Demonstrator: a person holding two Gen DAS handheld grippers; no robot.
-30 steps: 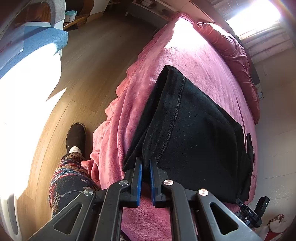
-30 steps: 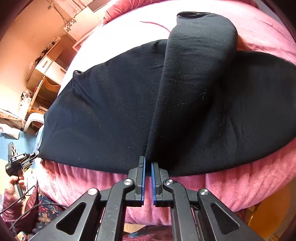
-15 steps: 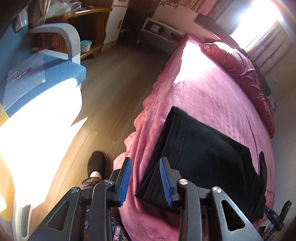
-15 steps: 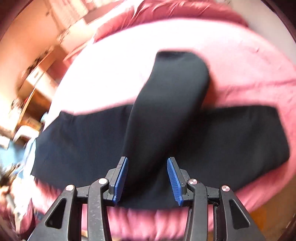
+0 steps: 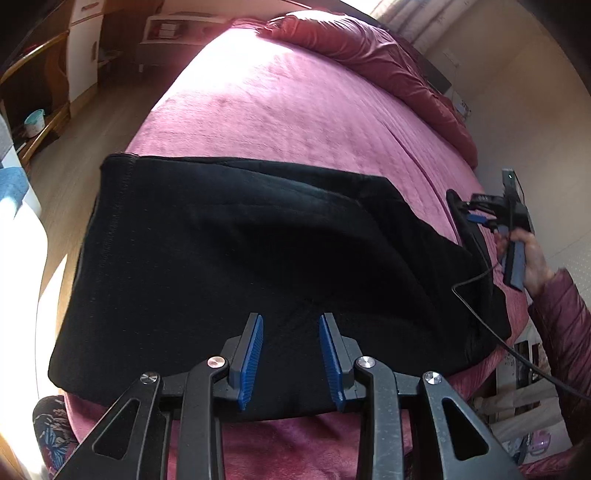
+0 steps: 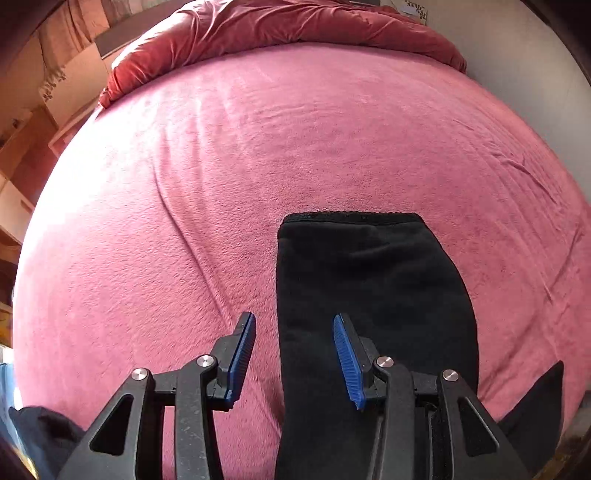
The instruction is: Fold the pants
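Nearby, the left gripper hung over the near edge of the bed, its blue ribbed pads parted and clear of the cloth, gripping nothing. Under it lay the black pants, spread along that near edge with their long axis running side to side in the left wrist view; a stitched hem stood at the left end by the bed's near left corner, and the cloth looked soft, matte and faintly creased. At the right end a hand in a quilted maroon sleeve held the other tool, a black cable trailing across the pants. In the right wrist view the right gripper was likewise released, jaws apart and empty, above one folded black panel that pointed away toward the far edge and ended in a straight ribbed band. Beyond stretched the pink fleece cover, fuzzy and lightly wrinkled. Farthest, a rumpled red duvet lay bunched along the bed's far edge, with wooden furniture on the floor to the left.
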